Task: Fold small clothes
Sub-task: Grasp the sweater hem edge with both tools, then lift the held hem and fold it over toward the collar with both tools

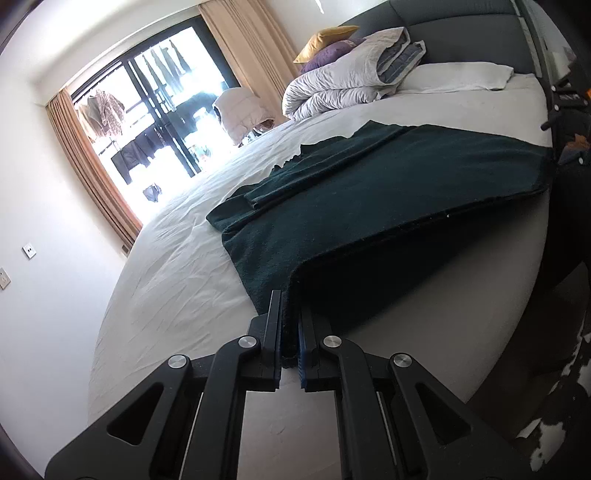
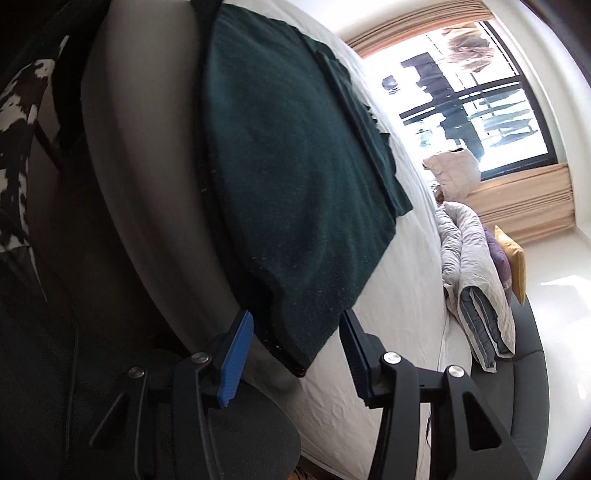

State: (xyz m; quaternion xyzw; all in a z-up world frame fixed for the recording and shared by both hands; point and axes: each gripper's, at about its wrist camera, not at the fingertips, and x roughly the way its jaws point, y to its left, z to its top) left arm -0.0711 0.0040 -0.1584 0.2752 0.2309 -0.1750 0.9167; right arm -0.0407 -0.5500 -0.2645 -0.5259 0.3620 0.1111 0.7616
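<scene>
A dark green garment [image 1: 369, 192] lies spread on the white bed [image 1: 184, 277], its near edge hanging over the bed's side. My left gripper [image 1: 290, 306] is shut on the garment's near corner, which is lifted off the sheet and pinched between the pads. In the right wrist view the same garment [image 2: 295, 166] fills the middle. My right gripper [image 2: 295, 325] stands open around its other near corner; the blue pads [image 2: 236, 354] sit on either side of the hem with gaps showing, not pressing on it.
A folded grey-white quilt [image 1: 343, 77] with yellow and purple pillows lies at the head of the bed by the dark headboard [image 1: 461, 33]. A bright window with tan curtains [image 1: 85, 155] is beyond the bed. A patterned rug [image 2: 18, 129] covers the floor.
</scene>
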